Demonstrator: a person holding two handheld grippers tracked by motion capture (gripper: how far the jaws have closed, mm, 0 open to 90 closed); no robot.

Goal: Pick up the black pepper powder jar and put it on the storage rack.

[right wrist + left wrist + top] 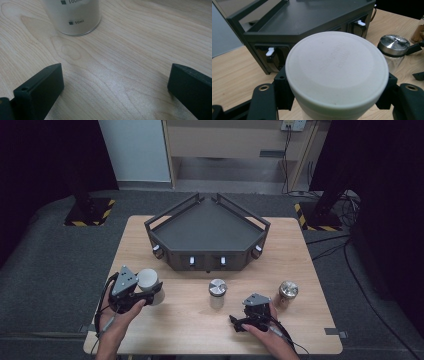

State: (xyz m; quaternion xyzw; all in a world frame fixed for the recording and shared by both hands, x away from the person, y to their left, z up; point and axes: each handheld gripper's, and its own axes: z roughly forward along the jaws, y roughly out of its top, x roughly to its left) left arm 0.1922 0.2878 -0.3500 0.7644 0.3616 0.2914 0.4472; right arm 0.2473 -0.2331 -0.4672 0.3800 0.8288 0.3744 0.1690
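From above, my left claw [141, 296] sits at the near left of the wooden tabletop [170, 330], its jaws closed on a white-lidded jar [148, 281] that stands upright there. My right claw [246, 324] rests low at the near right, just in front of the middle of the tabletop edge. A glass jar with a steel lid [217, 292] stands near the centre, a little beyond and left of that claw, and a second jar with a metal lid [288, 293] stands just right of it. A dark angular tray with rails [207, 232] occupies the far middle, white latches along its front face.

Along my left claw [334, 100], the white-lidded jar [336, 72] sits between the two black jaws, which press in on both sides below the lid. Behind it is the dark tray [312, 22], and to the right the steel-lidded jar [395, 47].

Along my right claw [115, 82], the jaws stand wide apart over bare tabletop [140, 50] with nothing between them. The base of a glass jar marked 50ml [75, 17] stands ahead and to the left, apart from both jaws.
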